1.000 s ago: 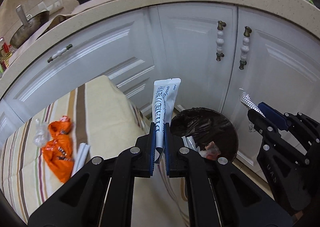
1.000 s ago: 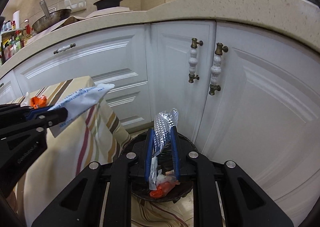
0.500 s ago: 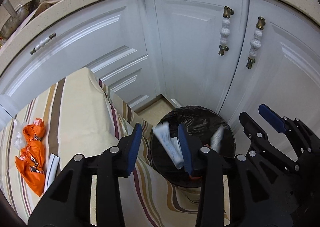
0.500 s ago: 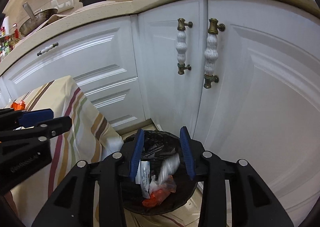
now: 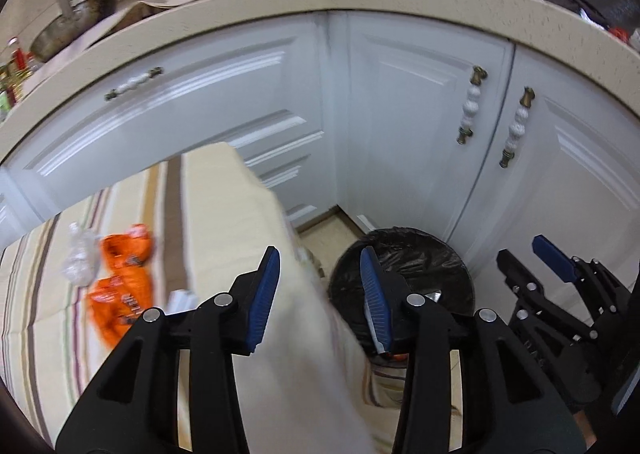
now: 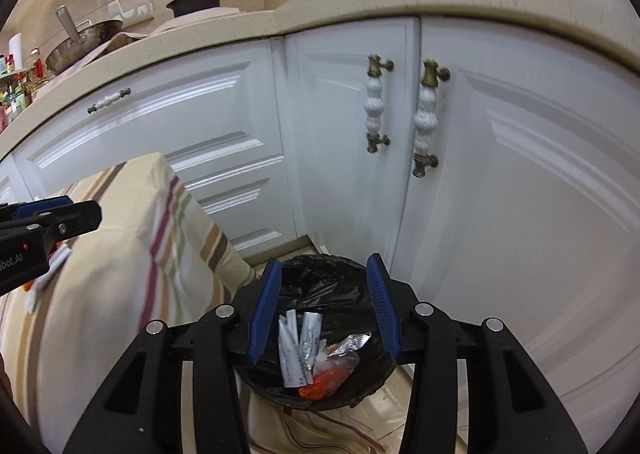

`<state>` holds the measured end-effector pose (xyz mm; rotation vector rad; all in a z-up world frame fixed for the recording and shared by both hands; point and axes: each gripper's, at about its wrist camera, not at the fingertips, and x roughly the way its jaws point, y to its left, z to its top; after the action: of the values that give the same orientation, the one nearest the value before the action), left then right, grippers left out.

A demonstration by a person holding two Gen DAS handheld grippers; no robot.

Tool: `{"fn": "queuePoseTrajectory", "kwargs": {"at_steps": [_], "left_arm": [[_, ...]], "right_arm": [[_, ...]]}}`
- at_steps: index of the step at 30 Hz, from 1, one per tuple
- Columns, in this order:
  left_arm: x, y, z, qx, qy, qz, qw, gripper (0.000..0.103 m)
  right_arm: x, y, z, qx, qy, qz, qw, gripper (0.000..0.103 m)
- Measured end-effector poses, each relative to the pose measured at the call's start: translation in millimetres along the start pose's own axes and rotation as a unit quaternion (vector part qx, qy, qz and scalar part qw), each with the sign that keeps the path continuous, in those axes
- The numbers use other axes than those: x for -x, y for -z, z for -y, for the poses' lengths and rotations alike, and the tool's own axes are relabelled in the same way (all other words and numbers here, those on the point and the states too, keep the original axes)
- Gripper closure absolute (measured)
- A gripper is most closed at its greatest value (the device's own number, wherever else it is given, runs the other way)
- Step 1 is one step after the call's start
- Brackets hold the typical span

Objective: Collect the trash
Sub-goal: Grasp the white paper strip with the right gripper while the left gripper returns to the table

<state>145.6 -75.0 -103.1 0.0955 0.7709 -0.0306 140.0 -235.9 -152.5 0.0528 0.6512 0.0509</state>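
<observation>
A round bin with a black liner (image 6: 320, 278) stands on the floor by the white cabinets; it also shows in the left wrist view (image 5: 404, 262). Inside lie white wrappers (image 6: 298, 350), a silver foil wrapper (image 6: 350, 344) and red scraps (image 6: 324, 382). My right gripper (image 6: 323, 310) is open and empty above the bin. My left gripper (image 5: 320, 294) is open and empty over the table's corner, left of the bin. An orange wrapper (image 5: 120, 286), a clear plastic scrap (image 5: 80, 266) and a white wrapper (image 5: 180, 300) lie on the striped tablecloth (image 5: 224, 214).
White cabinet doors with ceramic handles (image 6: 424, 122) stand right behind the bin. A beige countertop (image 6: 360, 2) above holds a pan (image 6: 80, 42) and a black pot (image 6: 196, 0). The tablecloth hangs down beside the bin (image 6: 168, 238).
Both grippers opened and dropped their loads into the bin: the left its white wrapper, the right its silver foil wrapper. The left gripper then swung back up and left toward the table.
</observation>
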Motion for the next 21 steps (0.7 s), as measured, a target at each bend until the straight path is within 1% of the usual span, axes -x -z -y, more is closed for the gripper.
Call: {"fn": "queuePoseTrajectory", "kwargs": {"at_steps": [6,10,17,21], "left_arm": [[28,15,-52,0.029,-0.033,0.007,0.9990,0.062],[45,27,-91,0.051,-0.064,0.008,0.9966,0.061],[73,58,-165,0.096,-0.120,0.002,0.9882,0.061],[83,74,-197,0.117,-0.141,-0.005,0.9831,0.061]], "right_arm": [[20,-7,-31,0.006,-0.019,0.007,1.000,0.055],[33,-13,-65,0.021,-0.043,0.016,0.999,0.054],[46,-17,-129,0.058,-0.085,0.017,0.995,0.053],[51,-17,-163,0.083,-0.104,0.011,0.991,0.053]]}}
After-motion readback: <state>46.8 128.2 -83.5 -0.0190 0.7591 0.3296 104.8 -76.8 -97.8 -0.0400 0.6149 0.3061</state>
